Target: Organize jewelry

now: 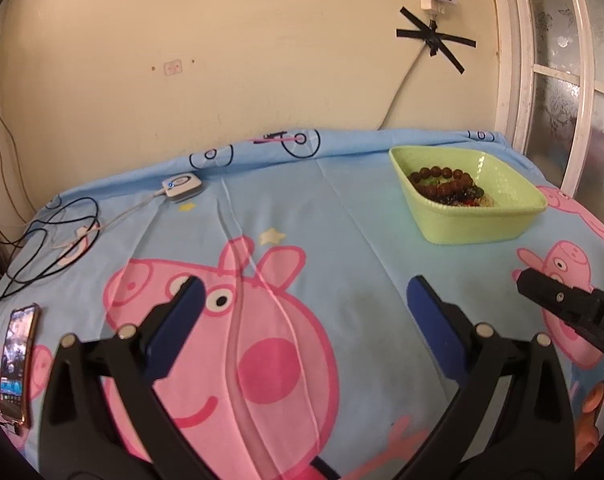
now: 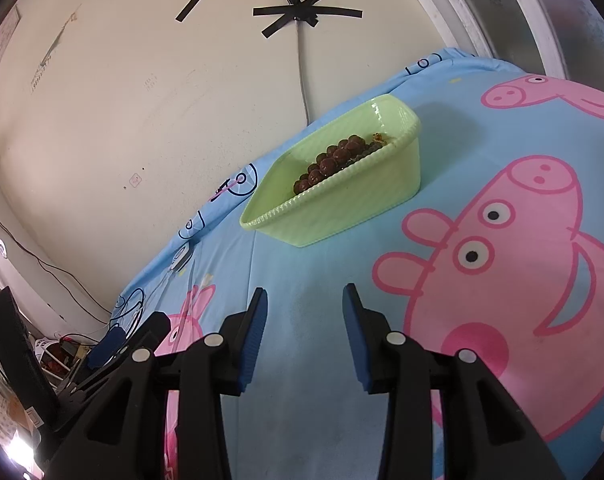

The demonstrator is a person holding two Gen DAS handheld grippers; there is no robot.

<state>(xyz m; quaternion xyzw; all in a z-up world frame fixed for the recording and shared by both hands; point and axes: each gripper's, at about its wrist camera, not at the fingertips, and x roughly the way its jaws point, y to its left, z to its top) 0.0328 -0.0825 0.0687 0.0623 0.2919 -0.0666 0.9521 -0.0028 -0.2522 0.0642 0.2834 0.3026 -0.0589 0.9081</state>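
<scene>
Left wrist view: a light green plastic basket (image 1: pixel 482 222), squarish w/ sloped walls, sits on a pale blue bedsheet (image 1: pixel 342 208) printed w/ pink cartoon pigs, toward the far right near the wall. Inside it lies a brown bead bracelet (image 1: pixel 442 180), large round dark-brown beads in a loop, w/ a few green, red and dark beads mixed beside it; exact number of pieces can't be told. One basket. The left gripper (image 1: pixel 302 300) hangs over the sheet, its two blue-padded fingers spread wide, nothing between them. The black tip of the right gripper (image 1: pixel 562 304) enters at the right edge. At far left: one phone (image 1: pixel 17 364) w/ lit screen lying flat, black cables (image 1: pixel 41 236) looped near it, and one small white device (image 1: pixel 181 186) w/ a blue light by the wall. Right wrist view: the same green basket (image 2: pixel 342 208) lies ahead and slightly left of centre, apart from the fingers, brown beads (image 2: pixel 334 162) heaped along its far side. The right gripper (image 2: pixel 305 304) is partly open, a moderate gap between its 2 blue pads, holding nothing. Black tape (image 2: pixel 302 12) crosses hold a cord on the cream wall (image 2: pixel 141 100).
</scene>
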